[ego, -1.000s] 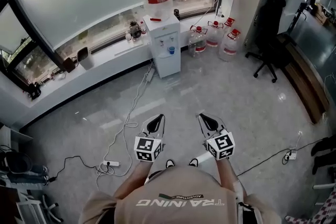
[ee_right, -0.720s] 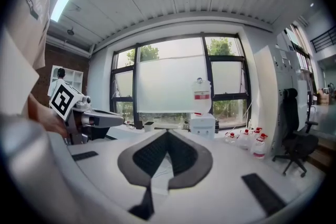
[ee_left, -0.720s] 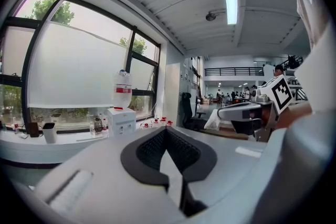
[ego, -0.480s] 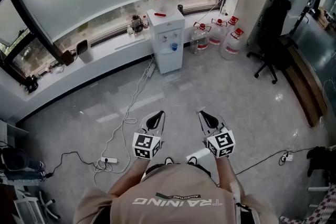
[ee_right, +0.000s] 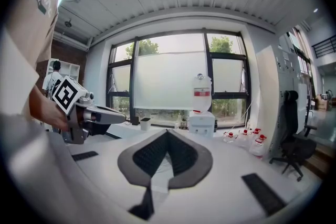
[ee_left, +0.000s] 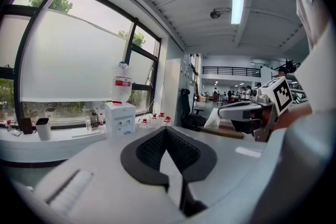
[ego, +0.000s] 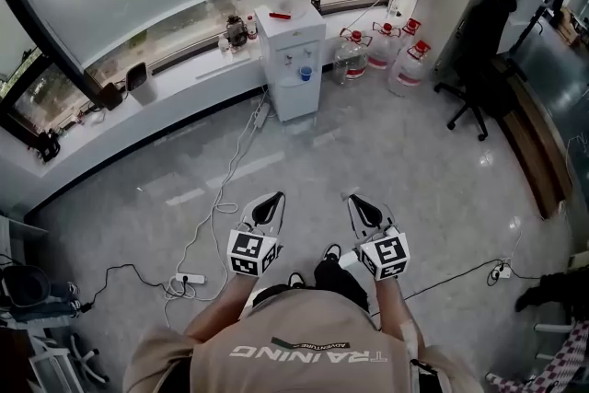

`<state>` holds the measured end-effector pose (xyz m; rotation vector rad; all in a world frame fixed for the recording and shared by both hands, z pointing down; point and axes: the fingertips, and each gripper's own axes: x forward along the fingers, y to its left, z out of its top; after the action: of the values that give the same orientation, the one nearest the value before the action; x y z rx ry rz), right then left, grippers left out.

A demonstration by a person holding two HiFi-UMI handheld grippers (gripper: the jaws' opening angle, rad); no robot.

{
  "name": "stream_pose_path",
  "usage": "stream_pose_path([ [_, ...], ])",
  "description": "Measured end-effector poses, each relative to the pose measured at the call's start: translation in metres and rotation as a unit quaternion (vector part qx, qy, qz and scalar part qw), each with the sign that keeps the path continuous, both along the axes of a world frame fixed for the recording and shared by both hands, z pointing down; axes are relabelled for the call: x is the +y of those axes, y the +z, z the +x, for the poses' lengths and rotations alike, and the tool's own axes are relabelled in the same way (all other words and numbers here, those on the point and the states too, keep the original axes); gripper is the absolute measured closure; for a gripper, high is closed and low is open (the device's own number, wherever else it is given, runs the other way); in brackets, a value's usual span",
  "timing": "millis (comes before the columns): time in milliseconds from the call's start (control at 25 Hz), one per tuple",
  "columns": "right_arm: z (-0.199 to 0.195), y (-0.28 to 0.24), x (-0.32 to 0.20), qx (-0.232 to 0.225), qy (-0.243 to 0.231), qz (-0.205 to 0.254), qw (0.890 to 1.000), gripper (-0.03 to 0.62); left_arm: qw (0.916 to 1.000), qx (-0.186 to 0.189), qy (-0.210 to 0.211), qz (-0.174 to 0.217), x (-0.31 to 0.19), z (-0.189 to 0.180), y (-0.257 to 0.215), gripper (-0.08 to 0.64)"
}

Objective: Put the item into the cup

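The item cannot be found in any view, and no certain cup either, so which way it lies and how its long axis runs cannot be told. The left gripper (ego: 270, 203) and right gripper (ego: 362, 206) are held side by side over bare floor (ego: 442, 189). Both point far, each with its jaws closed tip to tip and nothing between them. Well apart, far ahead, a water dispenser (ego: 289, 60) stands against the window ledge (ego: 184, 95). A small container (ego: 138, 80) sits on that ledge at far left. If the goal lies there, the left gripper looks slightly better in line, though both are about level.
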<state>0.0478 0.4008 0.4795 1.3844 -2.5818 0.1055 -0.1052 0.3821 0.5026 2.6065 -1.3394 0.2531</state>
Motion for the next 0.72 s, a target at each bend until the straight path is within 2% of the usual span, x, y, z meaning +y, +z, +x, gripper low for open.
stream_pose_path([
  [160, 0.01, 0.004, -0.029, 0.01, -0.003, 0.004, 1.0, 0.581, 1.0, -0.001, -0.006, -0.002, -0.03, 0.009, 0.003, 0.552],
  [440, 0.039, 0.002, -0.102, 0.003, -0.022, 0.011, 1.0, 0.581, 0.9996, -0.005, -0.024, 0.01, -0.097, 0.041, -0.011, 0.552],
  [720, 0.061, 0.012, -0.163, 0.022, -0.074, -0.004, 0.997, 0.581, 0.9986, 0.005, -0.052, 0.004, -0.15, 0.076, -0.016, 0.552],
])
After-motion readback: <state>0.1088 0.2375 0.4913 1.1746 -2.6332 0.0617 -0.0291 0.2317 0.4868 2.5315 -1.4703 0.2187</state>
